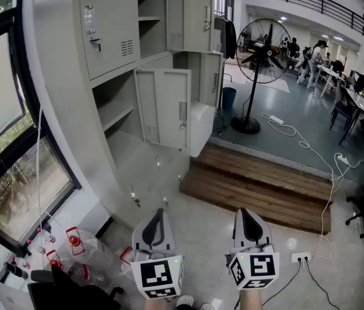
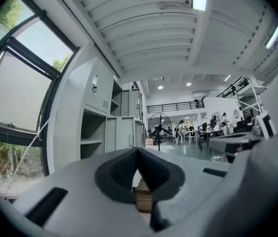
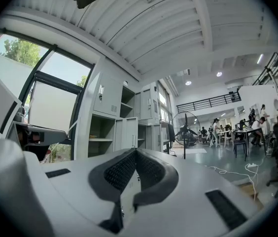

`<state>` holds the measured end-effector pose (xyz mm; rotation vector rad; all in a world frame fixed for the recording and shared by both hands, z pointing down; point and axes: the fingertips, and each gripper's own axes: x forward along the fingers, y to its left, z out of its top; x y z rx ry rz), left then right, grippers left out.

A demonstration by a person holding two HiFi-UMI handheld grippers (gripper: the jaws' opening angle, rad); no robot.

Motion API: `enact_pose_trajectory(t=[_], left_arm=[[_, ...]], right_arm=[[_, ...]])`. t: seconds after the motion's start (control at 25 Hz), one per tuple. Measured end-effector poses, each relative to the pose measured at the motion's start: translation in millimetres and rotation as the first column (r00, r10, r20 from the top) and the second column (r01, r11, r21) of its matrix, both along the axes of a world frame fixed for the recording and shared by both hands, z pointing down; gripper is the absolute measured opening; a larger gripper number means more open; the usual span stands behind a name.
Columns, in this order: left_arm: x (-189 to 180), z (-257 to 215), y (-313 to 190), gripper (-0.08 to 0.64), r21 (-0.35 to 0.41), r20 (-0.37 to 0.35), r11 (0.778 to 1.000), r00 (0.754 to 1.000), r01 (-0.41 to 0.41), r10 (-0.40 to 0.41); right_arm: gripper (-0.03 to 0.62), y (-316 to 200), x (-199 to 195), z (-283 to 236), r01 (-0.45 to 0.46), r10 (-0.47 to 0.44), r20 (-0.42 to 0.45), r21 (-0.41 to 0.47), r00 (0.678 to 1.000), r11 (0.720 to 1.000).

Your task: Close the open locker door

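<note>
A tall grey locker cabinet (image 1: pixel 114 76) stands ahead on the left, with several doors hanging open. The nearest open door (image 1: pixel 164 107), in the middle row, swings out toward me with its handle on the right edge. Two more open doors (image 1: pixel 192 15) sit further back. My left gripper (image 1: pixel 159 213) and right gripper (image 1: pixel 244 213) are held low over the floor, side by side, both shut and empty, well short of the lockers. The left gripper (image 2: pixel 138 149) points at the cabinet (image 2: pixel 104 127). The right gripper (image 3: pixel 135 150) faces the same open doors (image 3: pixel 129 132).
A wooden step platform (image 1: pixel 259 186) lies ahead right, with a standing fan (image 1: pixel 262 50) behind it. Cables and a power strip (image 1: pixel 301 257) trail on the floor at right. A window (image 1: pixel 14 173) and red-capped bottles (image 1: pixel 72 241) are at left. People work at desks (image 1: pixel 311 60) far off.
</note>
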<state>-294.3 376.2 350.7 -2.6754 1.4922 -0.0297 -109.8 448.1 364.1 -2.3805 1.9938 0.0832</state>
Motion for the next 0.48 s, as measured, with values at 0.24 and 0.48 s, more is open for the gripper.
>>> enact_pose_trajectory(t=[0.24, 0.48], left_arm=[[0.4, 2.8, -2.0, 0.0, -0.003, 0.007, 1.0, 1.0, -0.001, 0.001], [0.4, 3.6, -4.7, 0.0, -0.004, 0.004, 1.0, 1.0, -0.002, 0.002]], right_arm=[[0.017, -0.2, 1.6, -0.7, -0.007, 0.007, 0.003, 0.001, 1.0, 1.0], [0.017, -1.8, 4.7, 3.9, -0.014, 0.014, 0.018, -0.004, 1.0, 1.0]])
